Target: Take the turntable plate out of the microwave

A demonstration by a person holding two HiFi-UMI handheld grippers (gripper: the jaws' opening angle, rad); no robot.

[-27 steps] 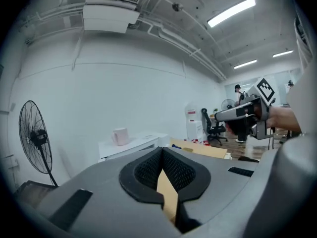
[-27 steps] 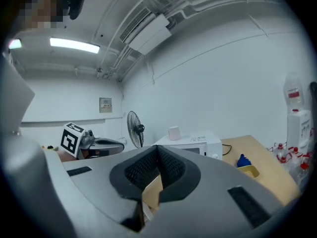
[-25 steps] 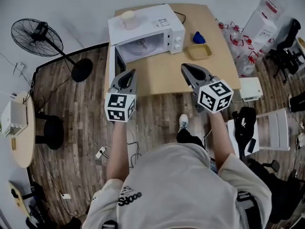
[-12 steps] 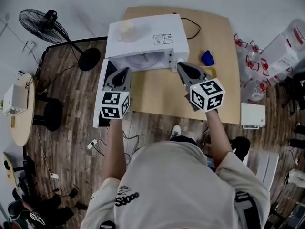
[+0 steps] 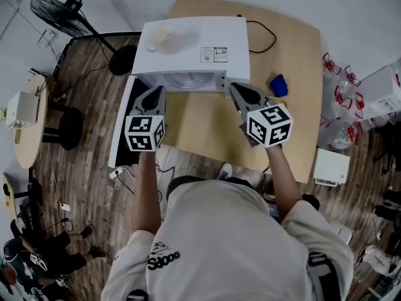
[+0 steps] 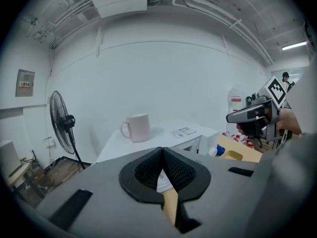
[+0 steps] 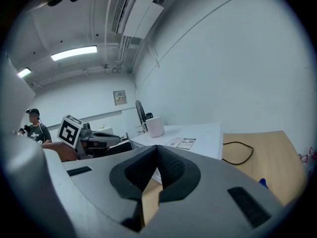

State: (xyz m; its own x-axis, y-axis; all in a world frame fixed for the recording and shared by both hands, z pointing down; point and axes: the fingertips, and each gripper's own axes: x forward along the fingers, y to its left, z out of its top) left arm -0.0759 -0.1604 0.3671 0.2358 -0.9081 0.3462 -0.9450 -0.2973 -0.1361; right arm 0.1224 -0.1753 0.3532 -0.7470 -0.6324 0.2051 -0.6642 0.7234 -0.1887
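Observation:
The white microwave [image 5: 188, 49] stands on the wooden table [image 5: 294, 49] with its door [image 5: 121, 127] swung open to the left. In the head view only a pale strip of the turntable plate [image 5: 187, 79] shows inside the cavity. My left gripper [image 5: 158, 91] is shut and empty, its tip at the left of the opening, just in front. My right gripper [image 5: 233, 87] is also shut and empty, at the opening's right edge. In the left gripper view the left gripper [image 6: 162, 150] has its pads together below the microwave top [image 6: 168, 135]. The right gripper view shows the right gripper [image 7: 157, 148] shut too.
A pale mug [image 5: 161, 36] sits on top of the microwave. A blue object [image 5: 279, 85] lies on the table to the right, with a black cable [image 5: 263, 36] behind. A floor fan [image 5: 62, 11] stands far left. A person [image 7: 34, 125] stands in the background.
Both grippers have moved forward toward the microwave and now sit at the mouth of its opening. Both stayed shut and empty.

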